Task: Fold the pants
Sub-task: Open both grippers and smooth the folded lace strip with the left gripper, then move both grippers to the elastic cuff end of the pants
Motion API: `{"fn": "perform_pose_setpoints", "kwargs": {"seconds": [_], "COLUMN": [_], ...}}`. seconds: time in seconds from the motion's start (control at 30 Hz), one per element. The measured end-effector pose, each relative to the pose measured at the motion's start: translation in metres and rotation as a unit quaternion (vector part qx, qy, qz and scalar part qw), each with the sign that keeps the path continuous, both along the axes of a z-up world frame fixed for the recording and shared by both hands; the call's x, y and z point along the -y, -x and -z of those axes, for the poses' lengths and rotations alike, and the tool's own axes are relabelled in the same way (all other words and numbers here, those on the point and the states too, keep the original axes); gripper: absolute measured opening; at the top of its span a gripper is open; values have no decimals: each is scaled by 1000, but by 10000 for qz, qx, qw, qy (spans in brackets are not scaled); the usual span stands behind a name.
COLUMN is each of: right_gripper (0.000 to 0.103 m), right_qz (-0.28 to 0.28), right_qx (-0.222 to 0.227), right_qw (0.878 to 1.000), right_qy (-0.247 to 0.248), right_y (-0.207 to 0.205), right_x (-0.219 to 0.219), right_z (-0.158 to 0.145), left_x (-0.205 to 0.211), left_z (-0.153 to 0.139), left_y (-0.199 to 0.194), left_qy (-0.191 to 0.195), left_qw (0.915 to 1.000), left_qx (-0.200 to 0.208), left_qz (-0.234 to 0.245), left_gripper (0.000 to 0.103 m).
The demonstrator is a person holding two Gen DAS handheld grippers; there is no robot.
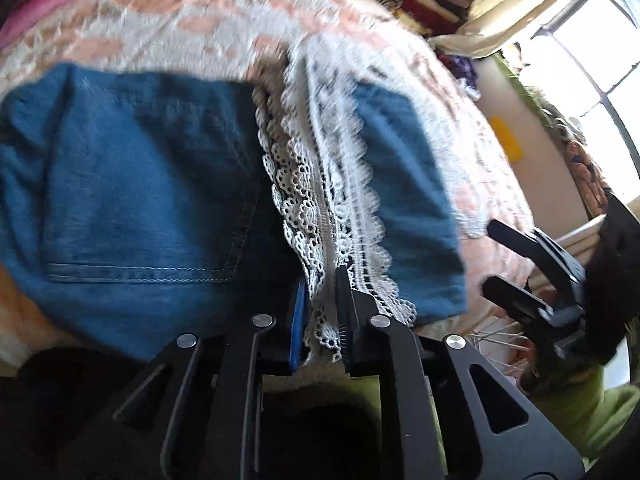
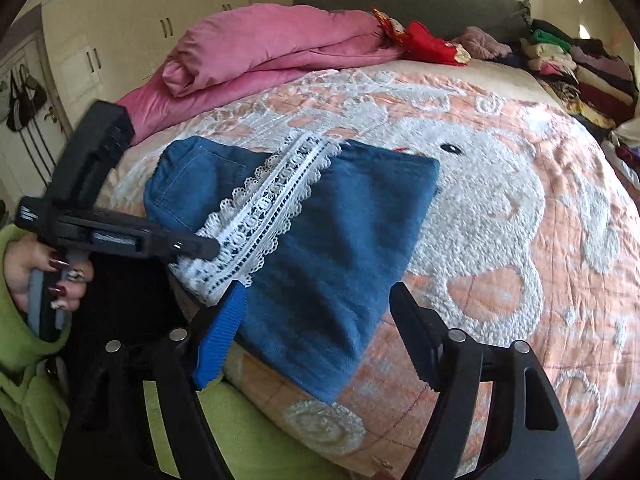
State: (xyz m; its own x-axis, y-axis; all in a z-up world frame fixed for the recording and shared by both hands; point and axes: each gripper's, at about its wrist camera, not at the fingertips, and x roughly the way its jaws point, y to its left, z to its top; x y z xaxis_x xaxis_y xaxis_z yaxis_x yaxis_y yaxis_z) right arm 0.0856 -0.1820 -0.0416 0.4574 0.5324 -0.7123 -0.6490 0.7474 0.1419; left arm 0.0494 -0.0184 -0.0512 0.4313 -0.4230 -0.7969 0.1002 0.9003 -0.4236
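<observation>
Our left gripper [image 1: 322, 300] is pinched tight on the white crocheted lace trim [image 1: 320, 184] at the hem of the blue denim pants [image 1: 132, 184], its black fingers nearly touching with only lace between them. Our right gripper [image 2: 316, 316] hangs spread wide, its blue-padded finger [image 2: 220, 340] just beside the lace and its other finger over the folded leg, gripping nothing. The pants lie already doubled over near the front edge of the bed, on the peach and white fleece blanket with a bear pattern [image 2: 500, 208], one corner reaching toward the edge. We judge the weak point to be the grip itself: the lace is open and thin, so a hard pull could stretch or tear it, or let it slip free while the heavier denim stays behind. Dragging by the trim alone could also skew the fold, since the right side is unsupported. The fleece may catch the denim and bunch it. The rolled pink quilt [image 2: 280, 48] lies well apart.
</observation>
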Motion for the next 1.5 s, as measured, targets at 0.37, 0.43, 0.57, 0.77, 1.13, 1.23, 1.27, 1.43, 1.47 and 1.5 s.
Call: {"fn": "perform_pose_setpoints", "kwargs": {"seconds": [0.37,0.43,0.57,0.77,1.13,1.23,1.27,1.43,1.47,1.5], "right_gripper": [65,65,63,63,74,89,91,93,93,93], "right_qz": [-343,-332,-198,-160,356,450,498,633,648,665], "right_qx": [-5,-37,-257,-315,-381,-272,-220,-77,-45,-15], "right_qw": [9987,9980,9954,9963,9984,9983,9982,9977,9976,9975], "right_qy": [370,543,903,786,236,240,236,242,247,250], "right_y": [4,2,-4,-3,-10,-8,-8,-8,-8,-7], "right_x": [-39,-40,-34,-28,1,4,5,8,8,10], "right_z": [16,25,47,46,15,8,6,-5,-7,-9], "left_x": [0,1,1,-3,-1,2,2,3,3,2], "left_z": [21,20,16,11,-12,-19,-22,-33,-35,-38], "left_y": [-4,-4,-1,5,11,11,12,16,17,18], "left_qy": [-288,-306,-379,-480,-771,-849,-890,-1036,-1065,-1087], "left_qw": [9993,9993,9992,9988,9963,9953,9947,9923,9917,9912], "left_qx": [-225,-205,-88,7,356,442,487,652,688,728], "left_qz": [5,3,-27,-56,-110,-135,-145,-180,-192,-208], "left_gripper": [35,35,43,46,67,75,78,90,92,93]}}
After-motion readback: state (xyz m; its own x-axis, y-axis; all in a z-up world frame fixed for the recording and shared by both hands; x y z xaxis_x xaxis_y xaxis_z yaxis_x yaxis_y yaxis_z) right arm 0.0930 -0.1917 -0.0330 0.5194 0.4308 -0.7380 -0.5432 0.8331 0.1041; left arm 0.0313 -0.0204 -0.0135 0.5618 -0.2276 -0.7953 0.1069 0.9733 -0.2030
